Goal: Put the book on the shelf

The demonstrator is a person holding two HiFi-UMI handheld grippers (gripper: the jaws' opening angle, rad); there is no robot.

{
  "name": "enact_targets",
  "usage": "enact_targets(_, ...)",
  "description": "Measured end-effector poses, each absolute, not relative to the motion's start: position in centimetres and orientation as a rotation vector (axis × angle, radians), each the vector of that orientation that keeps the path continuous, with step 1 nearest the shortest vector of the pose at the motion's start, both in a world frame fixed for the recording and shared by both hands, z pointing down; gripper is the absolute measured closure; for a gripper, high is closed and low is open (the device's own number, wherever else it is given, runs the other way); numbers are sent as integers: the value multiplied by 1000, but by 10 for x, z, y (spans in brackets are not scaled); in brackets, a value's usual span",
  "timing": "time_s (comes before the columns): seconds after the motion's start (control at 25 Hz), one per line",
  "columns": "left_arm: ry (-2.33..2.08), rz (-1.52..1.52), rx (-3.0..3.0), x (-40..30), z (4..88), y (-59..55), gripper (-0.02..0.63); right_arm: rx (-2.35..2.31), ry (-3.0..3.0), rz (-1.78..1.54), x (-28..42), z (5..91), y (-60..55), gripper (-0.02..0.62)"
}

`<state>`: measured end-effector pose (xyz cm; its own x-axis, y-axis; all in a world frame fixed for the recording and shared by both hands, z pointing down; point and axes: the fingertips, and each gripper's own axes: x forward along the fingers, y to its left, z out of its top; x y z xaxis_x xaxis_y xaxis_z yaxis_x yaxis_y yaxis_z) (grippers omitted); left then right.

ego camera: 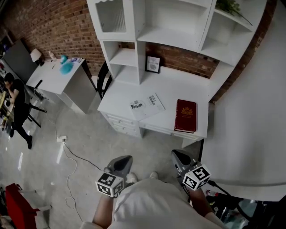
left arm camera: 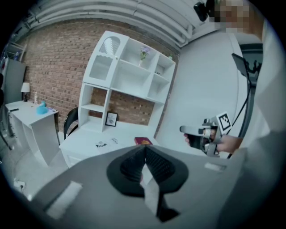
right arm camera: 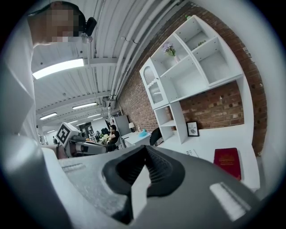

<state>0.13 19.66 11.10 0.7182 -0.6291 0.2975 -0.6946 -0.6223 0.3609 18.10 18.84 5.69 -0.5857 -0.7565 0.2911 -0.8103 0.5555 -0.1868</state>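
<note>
Dark red hardcover book (ego camera: 185,115): flat on white surface (ego camera: 174,85).
Left hand-held gripper (ego camera: 126,159): jaws together, empty.
Right hand-held gripper (ego camera: 177,154): jaws together, empty.

A white surface (ego camera: 176,87) is seen from above, set against a brick wall. A dark red book (ego camera: 185,115) with a gold emblem is laid flat near the surface's right front edge. To its left, apart from it, a printed leaflet (ego camera: 147,106) is laid flat and turned slightly askew. A small framed picture (ego camera: 153,64) is stood upright at the back. A white shelf unit (ego camera: 172,35) is set on the rear of the surface, and a green plant (ego camera: 230,6) is placed in its upper right compartment. On the grey floor (ego camera: 40,161) to the left, a white power strip (ego camera: 61,139) is laid with a thin cable.
</note>
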Motion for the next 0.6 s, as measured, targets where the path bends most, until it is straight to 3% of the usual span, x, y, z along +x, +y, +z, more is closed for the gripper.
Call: enact_targets(0.6, -1150, 223, 2371, 7, 123, 194, 598, 1237, -2617, 475, 226, 72, 179, 594)
